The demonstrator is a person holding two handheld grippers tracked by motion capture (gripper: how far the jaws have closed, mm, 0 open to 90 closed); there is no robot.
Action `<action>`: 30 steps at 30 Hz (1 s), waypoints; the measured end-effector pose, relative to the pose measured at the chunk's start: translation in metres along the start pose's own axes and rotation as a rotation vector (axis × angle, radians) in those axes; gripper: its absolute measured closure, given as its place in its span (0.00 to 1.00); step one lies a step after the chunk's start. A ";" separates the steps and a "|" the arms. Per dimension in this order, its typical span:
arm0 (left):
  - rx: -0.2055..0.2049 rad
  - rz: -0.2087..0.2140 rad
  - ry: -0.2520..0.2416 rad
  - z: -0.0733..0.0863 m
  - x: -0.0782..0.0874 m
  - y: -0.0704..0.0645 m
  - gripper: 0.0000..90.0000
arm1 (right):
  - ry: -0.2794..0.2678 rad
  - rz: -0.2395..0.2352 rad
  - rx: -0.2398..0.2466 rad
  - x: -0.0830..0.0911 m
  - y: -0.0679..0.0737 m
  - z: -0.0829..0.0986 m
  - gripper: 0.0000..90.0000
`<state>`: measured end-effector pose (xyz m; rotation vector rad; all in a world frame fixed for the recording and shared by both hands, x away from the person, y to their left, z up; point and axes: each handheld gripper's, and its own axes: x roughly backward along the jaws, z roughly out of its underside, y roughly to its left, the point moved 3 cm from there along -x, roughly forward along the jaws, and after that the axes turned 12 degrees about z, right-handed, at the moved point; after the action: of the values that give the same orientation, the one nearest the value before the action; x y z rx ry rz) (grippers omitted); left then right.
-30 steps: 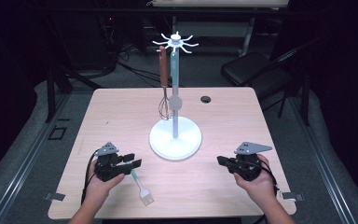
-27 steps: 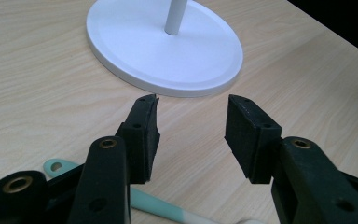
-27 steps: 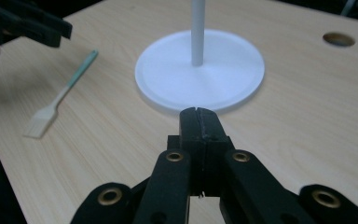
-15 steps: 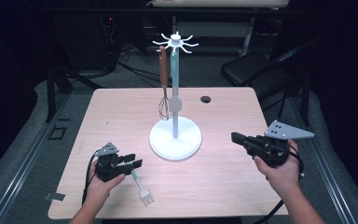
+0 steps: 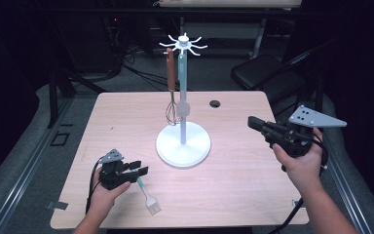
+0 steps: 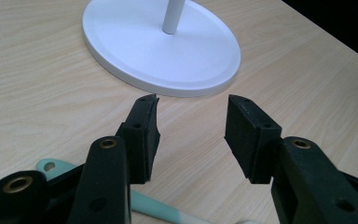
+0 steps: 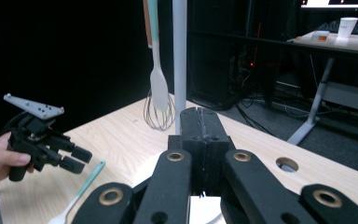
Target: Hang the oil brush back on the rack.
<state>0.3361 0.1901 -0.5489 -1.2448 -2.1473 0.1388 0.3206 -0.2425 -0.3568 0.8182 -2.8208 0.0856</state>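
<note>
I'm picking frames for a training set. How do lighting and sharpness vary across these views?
High view: the pale wooden table is evenly lit against dark surroundings, slightly soft. Left gripper view: bright, the round white stand base crisp, the near black jaws soft. Right gripper view: black background, bright glare on the far desk.

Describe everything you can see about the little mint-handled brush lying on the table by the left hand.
The brush lies flat on the wooden table, near its front edge. It has a slim mint-green handle with a hanging hole at the end, a pale neck and a flat head of whitish bristles, plastic or silicone by its look. The handle end points toward the white stand's base; the bristles point toward the person. The open left claw hovers over the handle end; contact is unclear.
</note>
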 end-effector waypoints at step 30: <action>0.007 0.000 0.001 0.002 -0.002 0.003 0.60 | -0.097 -0.024 0.026 -0.041 0.013 -0.090 1.00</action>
<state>0.3378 0.1903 -0.5523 -1.2403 -2.1439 0.1456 0.3638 -0.1999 -0.2771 0.8841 -2.9050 0.0810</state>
